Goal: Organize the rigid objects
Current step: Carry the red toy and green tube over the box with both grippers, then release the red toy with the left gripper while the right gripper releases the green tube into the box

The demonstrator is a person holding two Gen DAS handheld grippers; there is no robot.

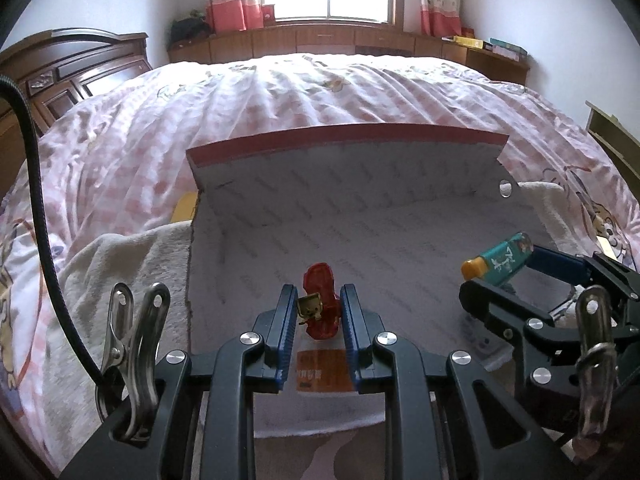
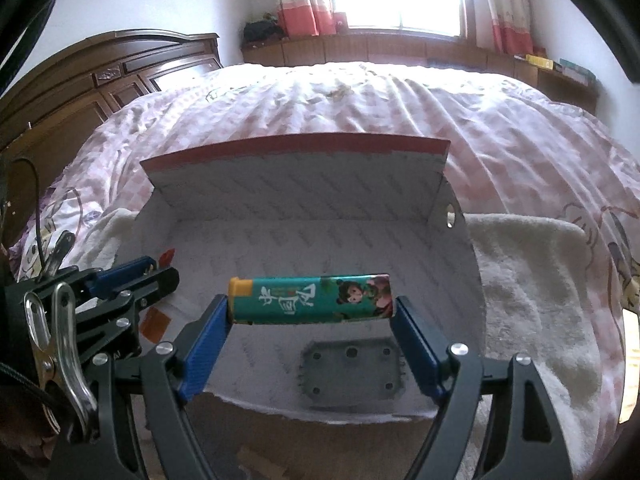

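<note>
An open white cardboard box (image 1: pixel 360 216) with a red-edged lid lies on the bed; it also shows in the right wrist view (image 2: pixel 304 240). My left gripper (image 1: pixel 319 304) is shut on a small red figure with a gold tag (image 1: pixel 320 300) above the box's near left part. My right gripper (image 2: pixel 312 300) is shut on a teal lighter with an orange cap (image 2: pixel 310 300), held crosswise by its ends above the box's near middle. The lighter (image 1: pixel 500 260) and right gripper (image 1: pixel 516 276) also show in the left wrist view. The left gripper (image 2: pixel 160 270) shows at the left of the right wrist view.
A white fleece towel (image 2: pixel 532 280) lies under the box on the pink checked bedspread (image 1: pixel 320 92). An orange label (image 1: pixel 322 372) and a grey moulded patch (image 2: pixel 350 376) lie on the box floor. A dark wooden headboard (image 2: pixel 100 80) stands left, low cabinets (image 1: pixel 320 40) under the window.
</note>
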